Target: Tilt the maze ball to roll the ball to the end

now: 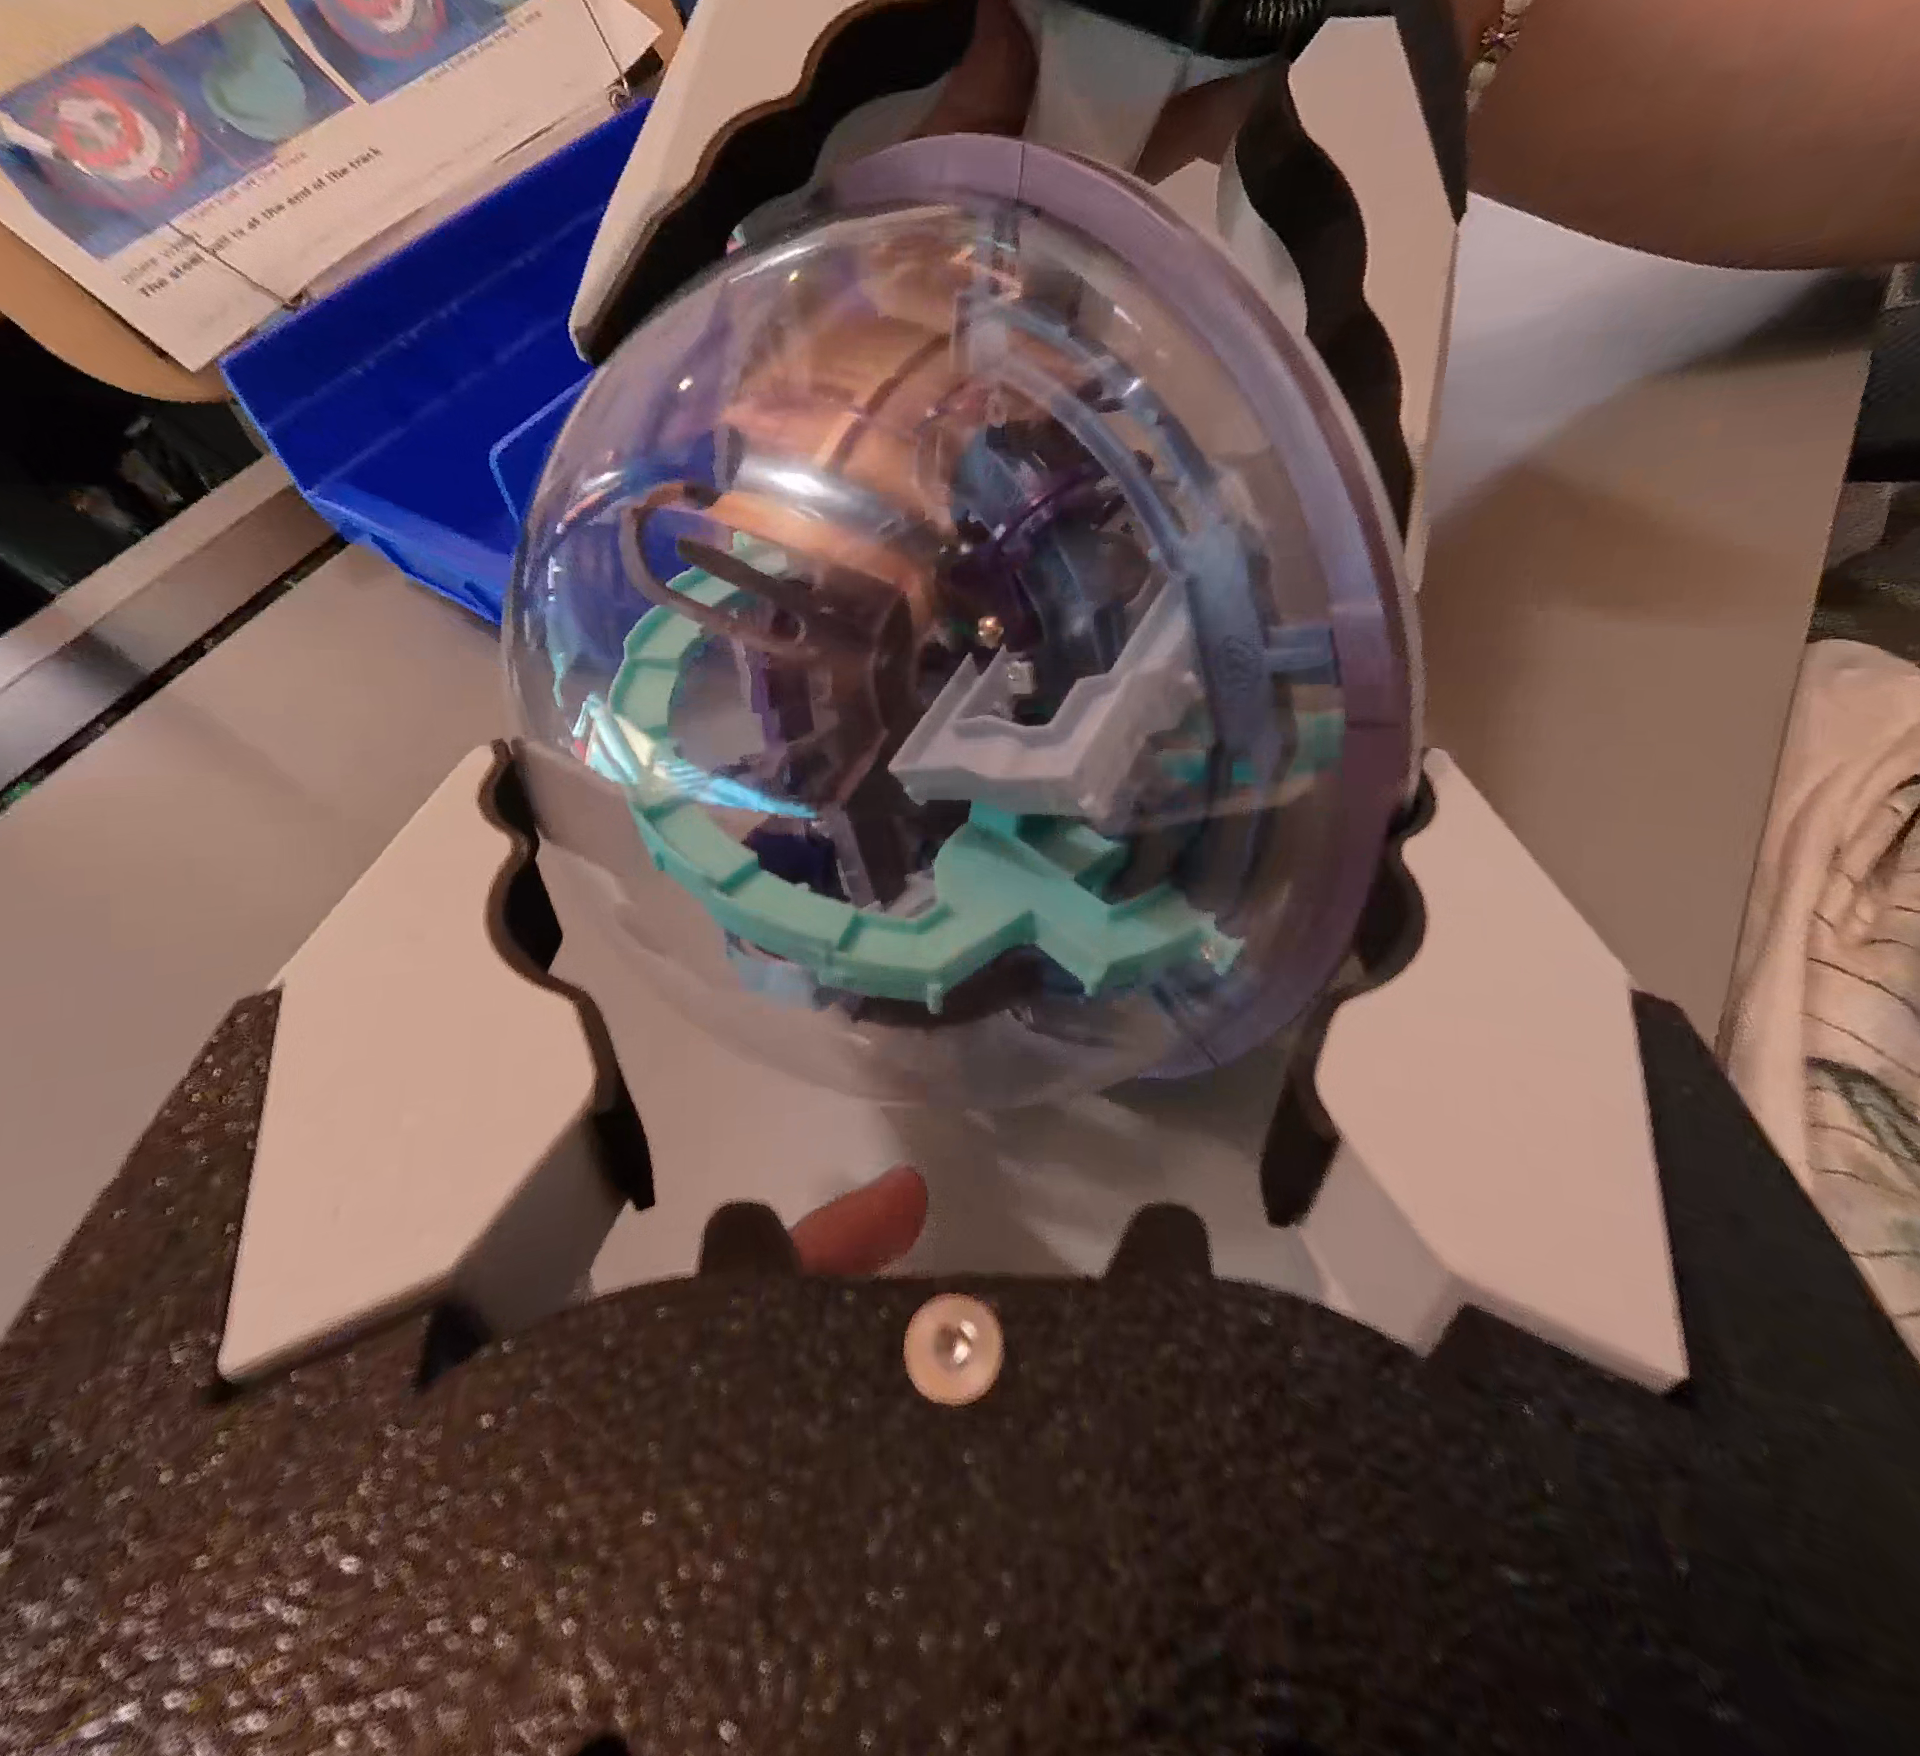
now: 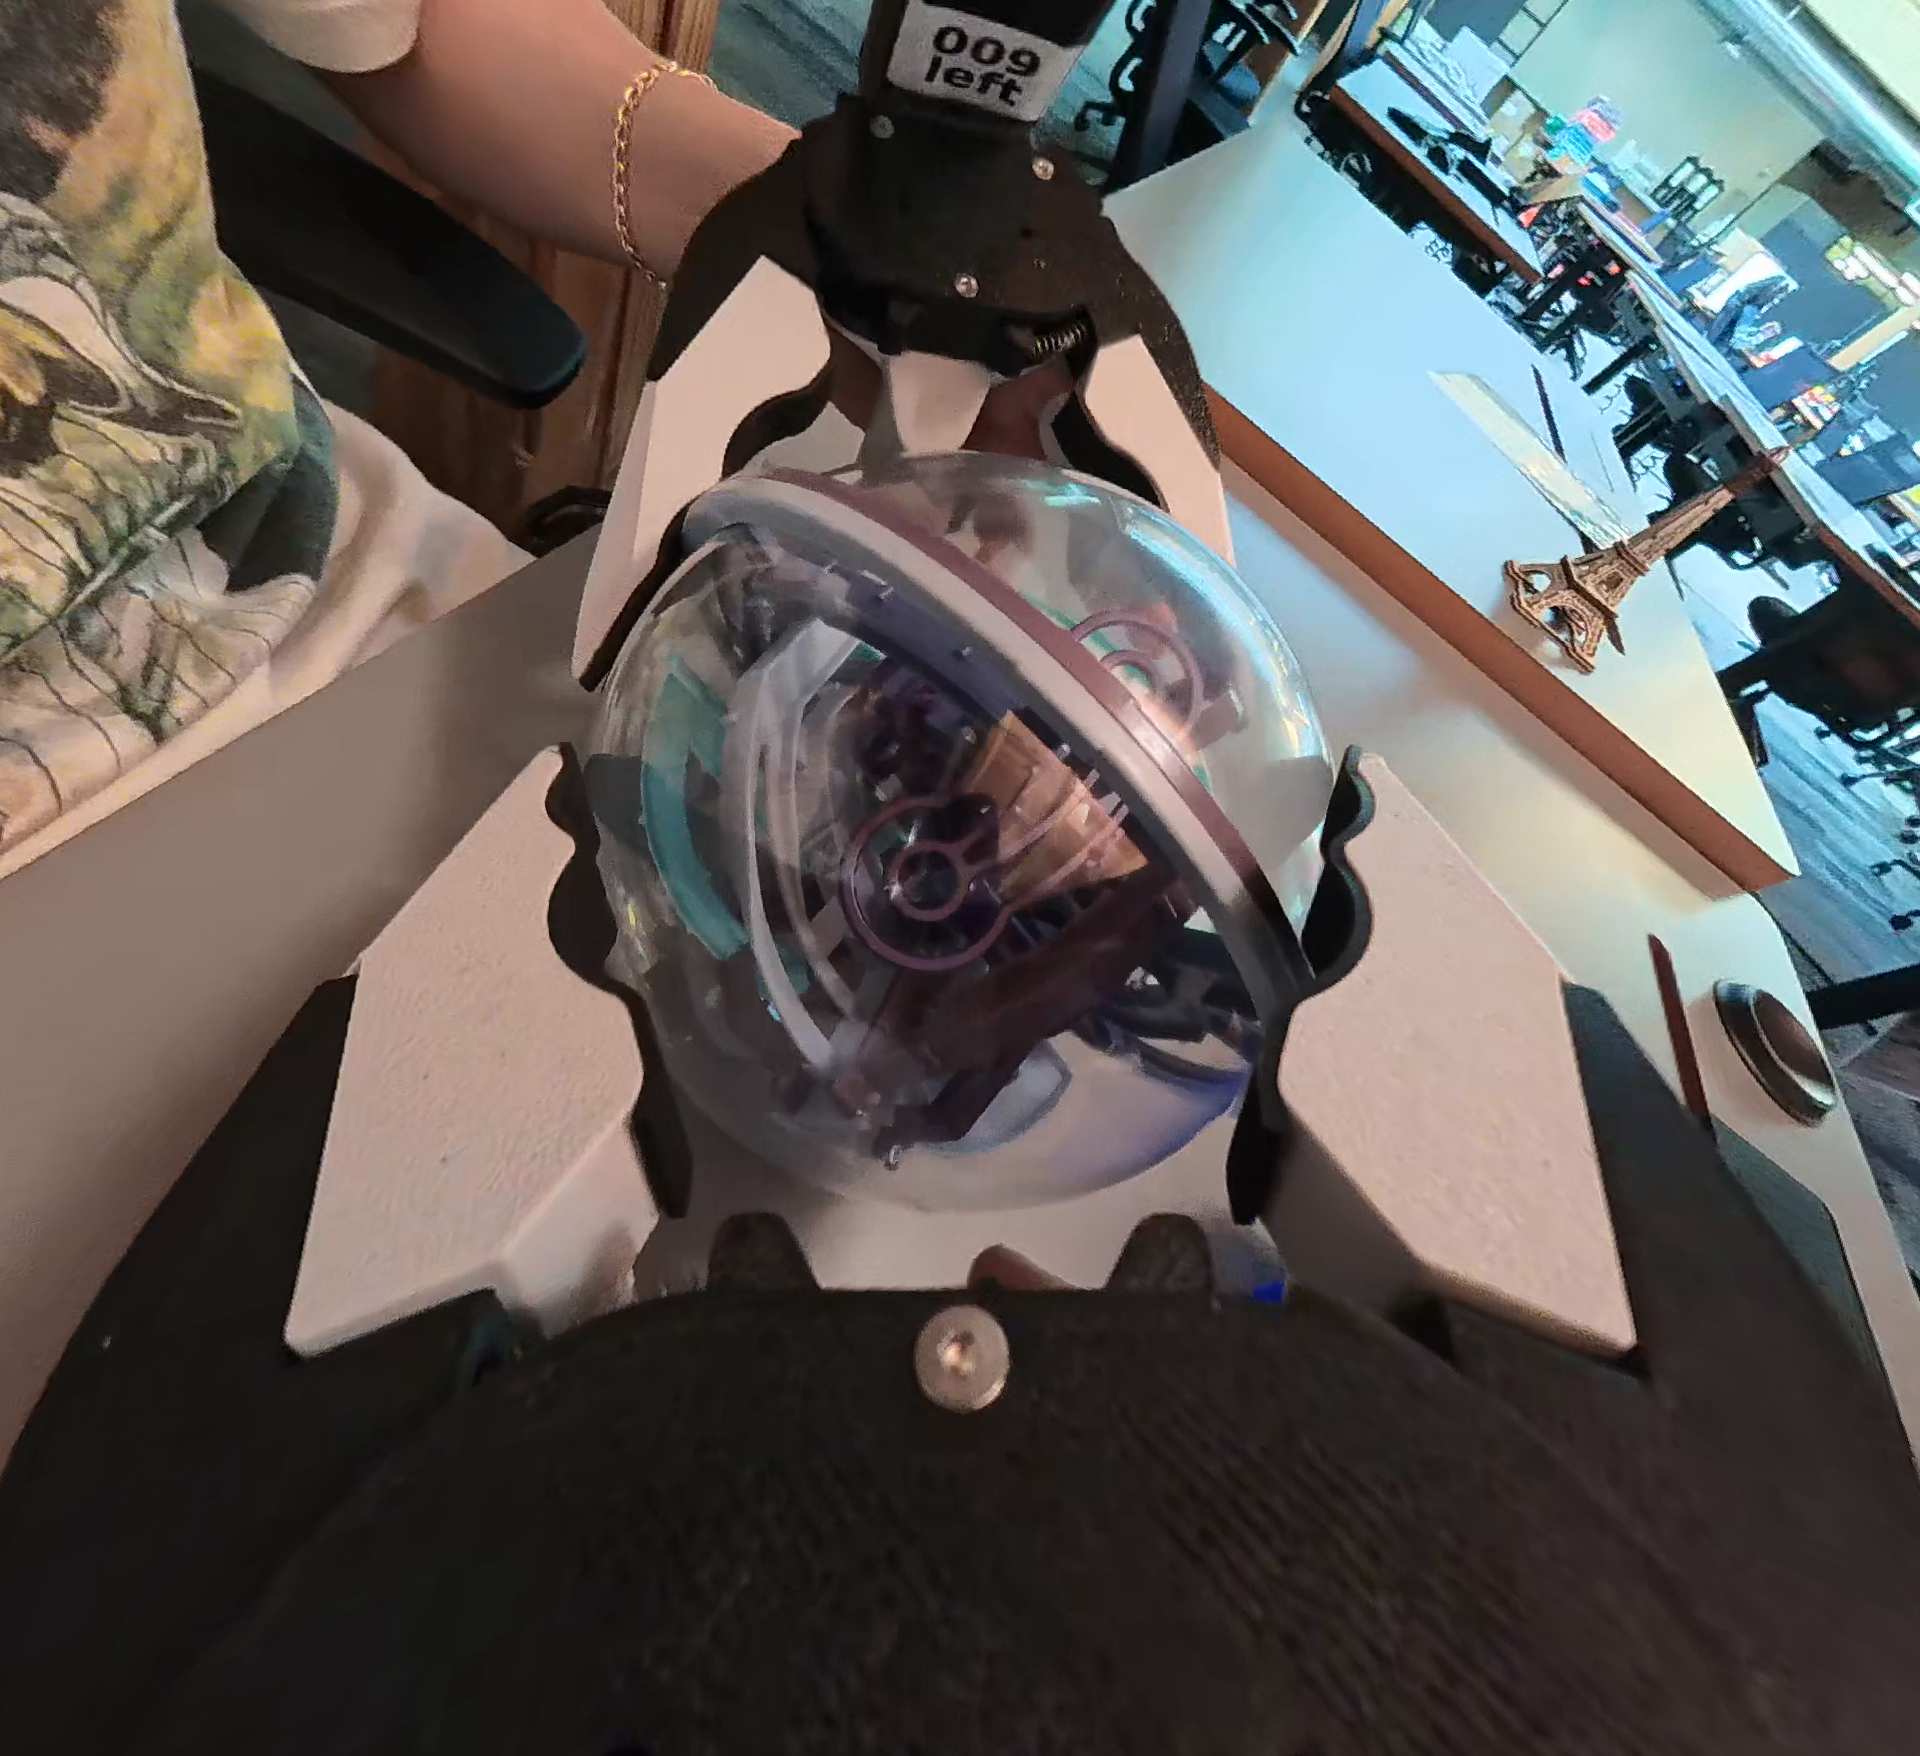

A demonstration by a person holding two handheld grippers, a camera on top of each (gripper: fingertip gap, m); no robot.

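The maze ball (image 1: 956, 626) is a clear sphere with a purple equator ring and teal, grey and brown tracks inside. It is held in the air between both grippers, one on each side. My left gripper (image 1: 956, 833) is shut on its near side, with the wavy black fingers (image 1: 520, 854) against the shell. My right gripper (image 1: 1081, 179) grips the far side. In the right wrist view the maze ball (image 2: 935, 823) sits in my right gripper (image 2: 961, 875), with my left gripper (image 2: 935, 428) opposite. A small shiny ball (image 1: 985, 632) shows near the centre.
A white table (image 1: 208, 771) lies below. A blue bin (image 1: 416, 418) and a printed instruction sheet (image 1: 260, 96) stand at the back left. A small tower model (image 2: 1590, 584) and a round metal-rimmed disc (image 2: 1766, 1052) sit on the table (image 2: 1403, 626). The person's shirt (image 2: 125, 356) is close by.
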